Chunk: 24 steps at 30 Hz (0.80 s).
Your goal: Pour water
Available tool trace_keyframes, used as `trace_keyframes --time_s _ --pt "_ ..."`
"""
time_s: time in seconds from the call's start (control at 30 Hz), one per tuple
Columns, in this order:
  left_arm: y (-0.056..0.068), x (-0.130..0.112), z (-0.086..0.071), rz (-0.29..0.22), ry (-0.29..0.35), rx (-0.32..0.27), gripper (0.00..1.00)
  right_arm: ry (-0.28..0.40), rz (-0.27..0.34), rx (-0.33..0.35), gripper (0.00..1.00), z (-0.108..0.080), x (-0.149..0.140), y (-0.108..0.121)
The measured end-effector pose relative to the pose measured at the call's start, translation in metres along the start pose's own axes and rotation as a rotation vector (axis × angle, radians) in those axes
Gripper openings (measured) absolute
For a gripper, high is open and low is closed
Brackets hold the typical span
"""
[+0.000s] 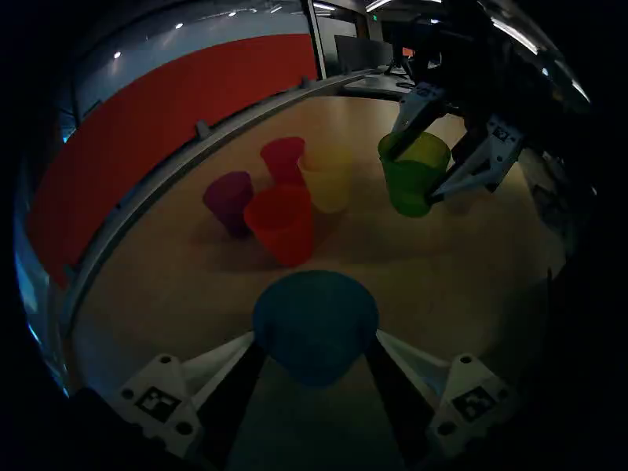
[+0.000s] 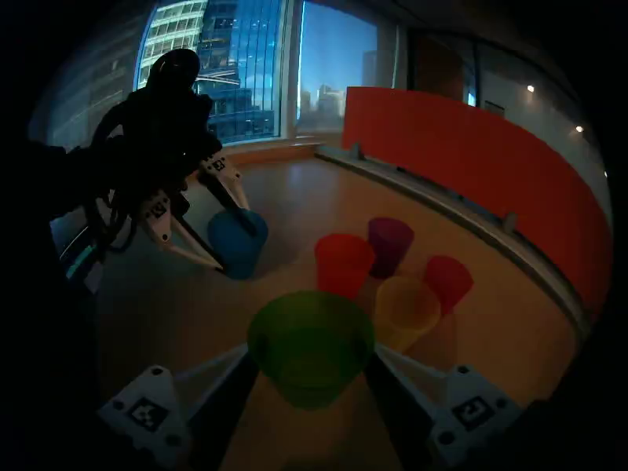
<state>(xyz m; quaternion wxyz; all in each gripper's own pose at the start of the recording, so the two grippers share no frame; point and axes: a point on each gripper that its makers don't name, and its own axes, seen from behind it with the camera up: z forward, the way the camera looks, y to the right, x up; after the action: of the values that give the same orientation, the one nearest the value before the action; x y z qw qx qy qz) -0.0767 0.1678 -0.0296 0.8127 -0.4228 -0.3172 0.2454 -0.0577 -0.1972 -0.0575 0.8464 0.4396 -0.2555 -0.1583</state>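
Both my views dim, underexposed. Blue daylight enters through window (image 2: 235, 71) in right gripper view; small ceiling lights (image 1: 231, 13) in left gripper view. Soft shadows on bench (image 1: 439, 259). Strong fisheye bending at edges.

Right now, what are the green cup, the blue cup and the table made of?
The see-through green cup is probably thin plastic; light glows through its wall. The round blue cup is likely plastic too, smooth but duller. The flat tan table looks like wood or wood-look laminate, softly shiny; it is too dim to tell.
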Motion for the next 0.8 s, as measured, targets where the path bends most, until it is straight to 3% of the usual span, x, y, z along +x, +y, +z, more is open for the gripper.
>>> trace_keyframes --time_s 0.47,0.8 --pt "0.002 -0.015 0.009 -0.015 -0.017 -0.017 0.83 -0.026 0.013 0.007 0.88 0.008 -0.013 -0.003" --pt "0.001 -0.022 0.008 -0.048 -0.008 -0.024 0.83 -0.031 0.018 0.012 0.88 0.013 -0.015 -0.003"
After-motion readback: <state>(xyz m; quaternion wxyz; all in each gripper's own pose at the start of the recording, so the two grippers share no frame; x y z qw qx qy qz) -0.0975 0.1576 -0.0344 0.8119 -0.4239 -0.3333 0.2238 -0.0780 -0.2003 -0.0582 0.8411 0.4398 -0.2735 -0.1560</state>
